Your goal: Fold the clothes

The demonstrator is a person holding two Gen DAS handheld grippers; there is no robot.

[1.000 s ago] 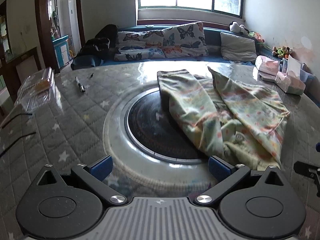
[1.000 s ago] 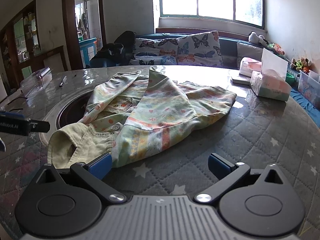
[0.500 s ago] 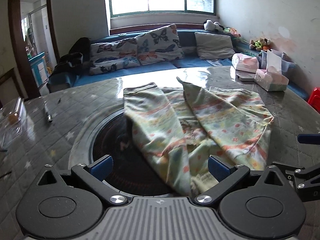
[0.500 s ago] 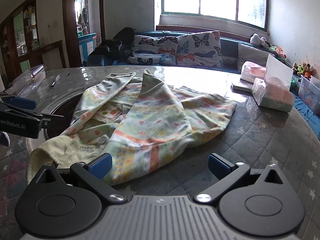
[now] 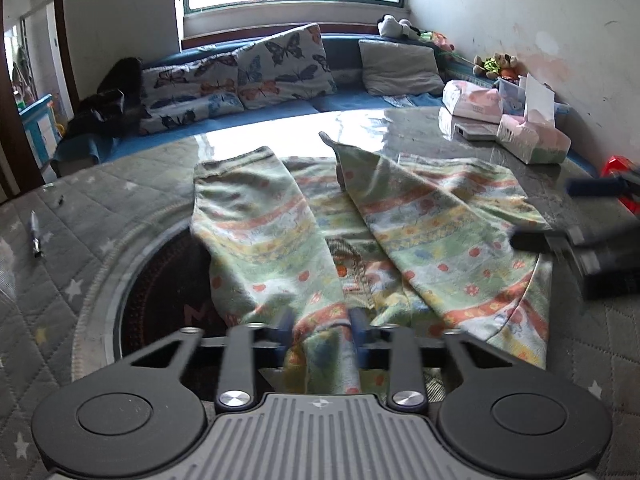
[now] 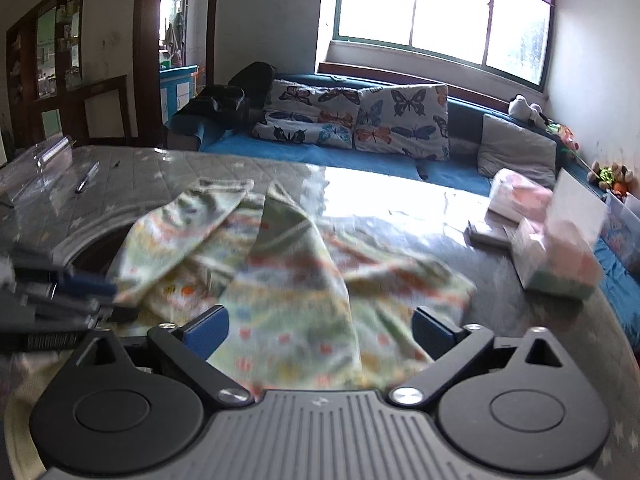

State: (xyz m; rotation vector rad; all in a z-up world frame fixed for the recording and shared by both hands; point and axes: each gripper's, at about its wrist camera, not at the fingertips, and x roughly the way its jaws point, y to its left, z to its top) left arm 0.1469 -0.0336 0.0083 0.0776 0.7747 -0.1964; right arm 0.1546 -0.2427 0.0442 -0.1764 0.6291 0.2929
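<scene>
Quilted grey cloth covers a round table (image 5: 100, 200), with a butterfly-cushioned sofa (image 5: 280, 68) under the window behind it. Spread over the table's middle is a pastel patterned garment (image 5: 420, 216), its near hem reaching the near edge. The left gripper (image 5: 322, 334) has just been closing, and a fold of that hem is pinched between its pads. The right gripper (image 6: 320, 330) is held wide open over the garment's near edge, gripping nothing. Tissue boxes (image 6: 556, 256) sit by the table's right edge.

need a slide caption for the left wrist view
Left gripper closing on the near edge of the pastel patterned garment spread across the grey quilted table.
</scene>
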